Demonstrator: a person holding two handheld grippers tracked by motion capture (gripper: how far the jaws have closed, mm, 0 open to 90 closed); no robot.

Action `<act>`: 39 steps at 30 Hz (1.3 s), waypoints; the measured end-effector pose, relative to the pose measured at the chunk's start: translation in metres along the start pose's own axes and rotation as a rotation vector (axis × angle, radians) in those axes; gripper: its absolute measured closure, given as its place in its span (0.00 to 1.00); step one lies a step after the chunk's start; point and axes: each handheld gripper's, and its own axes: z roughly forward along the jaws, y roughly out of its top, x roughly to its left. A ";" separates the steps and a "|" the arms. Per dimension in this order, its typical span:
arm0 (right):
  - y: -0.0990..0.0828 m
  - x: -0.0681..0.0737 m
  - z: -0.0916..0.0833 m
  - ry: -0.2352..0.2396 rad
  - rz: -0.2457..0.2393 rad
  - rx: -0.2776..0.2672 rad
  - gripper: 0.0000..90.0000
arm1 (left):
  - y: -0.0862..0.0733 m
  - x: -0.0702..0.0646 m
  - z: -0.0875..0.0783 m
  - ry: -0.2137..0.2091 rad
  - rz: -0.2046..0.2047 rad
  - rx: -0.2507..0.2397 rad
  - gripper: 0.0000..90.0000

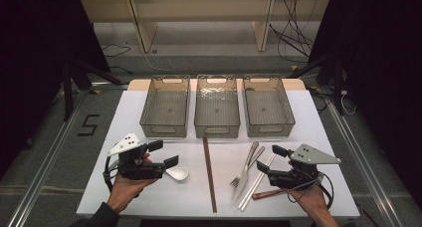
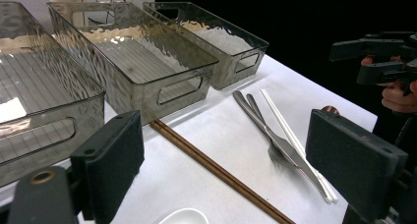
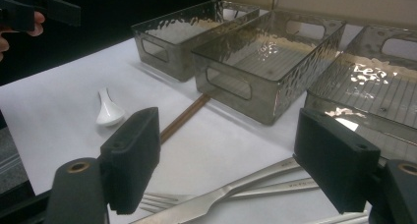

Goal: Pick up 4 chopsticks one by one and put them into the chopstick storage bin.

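Your left hand-held gripper [image 1: 163,153] hovers with its jaws spread wide and nothing between them, just above the white ceramic spoon [image 1: 177,173], which lies on the table [image 1: 129,105] with its bowl toward the brown chopsticks. Take those brown chopsticks [image 1: 209,174] as your landmark: they lie down the middle of the table, running from the front wall of the middle bin toward your edge. The spoon lies near their left side, apart from them.

Your right hand-held gripper [image 1: 270,159] is also wide open and holds nothing; it hovers to the right of the brown chopsticks, just beside the cutlery. Right of the chopsticks and near them lie a metal fork [image 1: 239,173] and a metal knife [image 1: 247,171], their handles crossing or touching at the far end, tines and blade toward you. Just beyond them, still farther right of the chopsticks, lies a pair of white chopsticks [image 1: 256,183], slanted like the cutlery. A reddish-brown handle [image 1: 266,193] peeks out under your right hand; what it belongs to cannot be told.

Past the far tip of the brown chopsticks stand three smoked clear plastic bins in a row: the middle bin [image 1: 217,106] directly beyond them, the left bin [image 1: 165,106] and the right bin [image 1: 268,106] flanking it, close together.
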 end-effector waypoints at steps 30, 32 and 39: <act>0.004 -0.003 0.011 -0.055 -0.010 0.152 0.32 | 0.001 0.002 0.000 0.004 0.000 -0.001 0.16; 0.004 -0.004 0.014 -0.077 -0.019 0.195 0.34 | 0.001 0.002 0.000 0.004 0.000 -0.001 0.15; 0.005 -0.006 0.028 -0.085 -0.035 0.330 0.34 | 0.001 0.002 0.001 0.002 0.007 0.005 0.16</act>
